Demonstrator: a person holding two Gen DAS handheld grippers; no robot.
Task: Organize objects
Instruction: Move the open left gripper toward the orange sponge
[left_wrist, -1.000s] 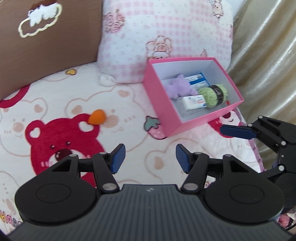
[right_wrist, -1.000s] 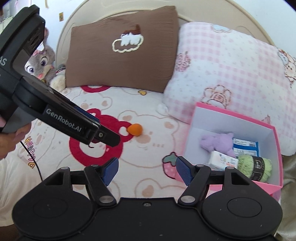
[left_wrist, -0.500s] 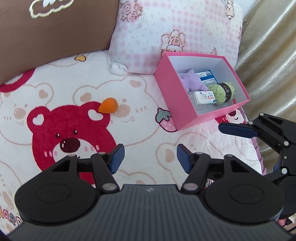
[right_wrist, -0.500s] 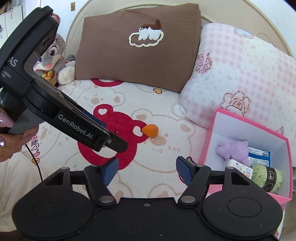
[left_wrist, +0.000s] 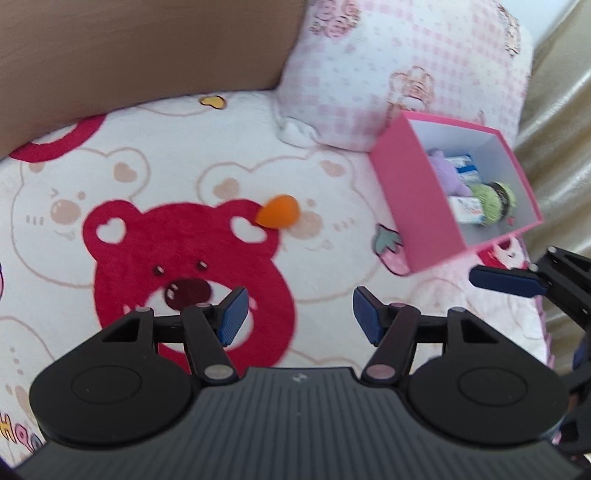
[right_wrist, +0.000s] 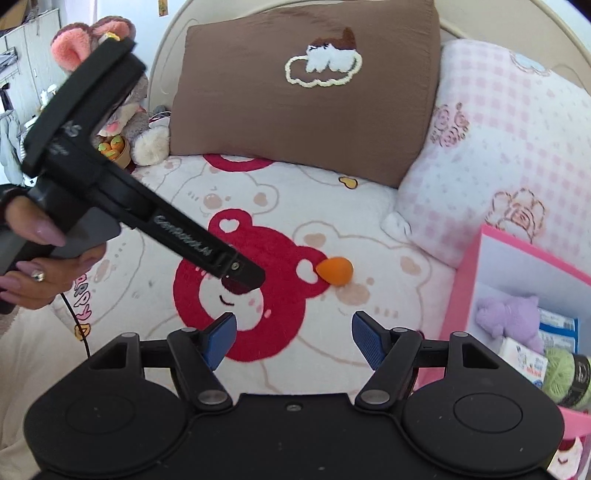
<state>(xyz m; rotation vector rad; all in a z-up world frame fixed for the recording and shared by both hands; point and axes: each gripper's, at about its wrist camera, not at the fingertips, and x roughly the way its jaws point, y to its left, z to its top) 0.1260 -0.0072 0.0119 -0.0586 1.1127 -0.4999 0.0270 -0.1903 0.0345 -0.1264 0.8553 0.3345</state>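
An orange teardrop-shaped sponge (left_wrist: 277, 211) lies on the bear-print blanket by the red bear's ear; it also shows in the right wrist view (right_wrist: 335, 270). A pink box (left_wrist: 413, 206) at the right holds a purple plush (left_wrist: 445, 173), blue-white cartons and a green yarn ball (left_wrist: 491, 199); it also shows in the right wrist view (right_wrist: 465, 295). My left gripper (left_wrist: 297, 314) is open and empty, short of the sponge. My right gripper (right_wrist: 293, 336) is open and empty, below the sponge.
A brown pillow (right_wrist: 306, 99) and a pink checked pillow (right_wrist: 506, 147) stand at the head of the bed. A plush rabbit (right_wrist: 122, 107) sits at the far left. A beige curtain (left_wrist: 557, 122) hangs right of the box.
Both grippers have swung left, away from the box and toward the orange sponge. The sponge now sits nearer the middle of both views. Jaws stay open.
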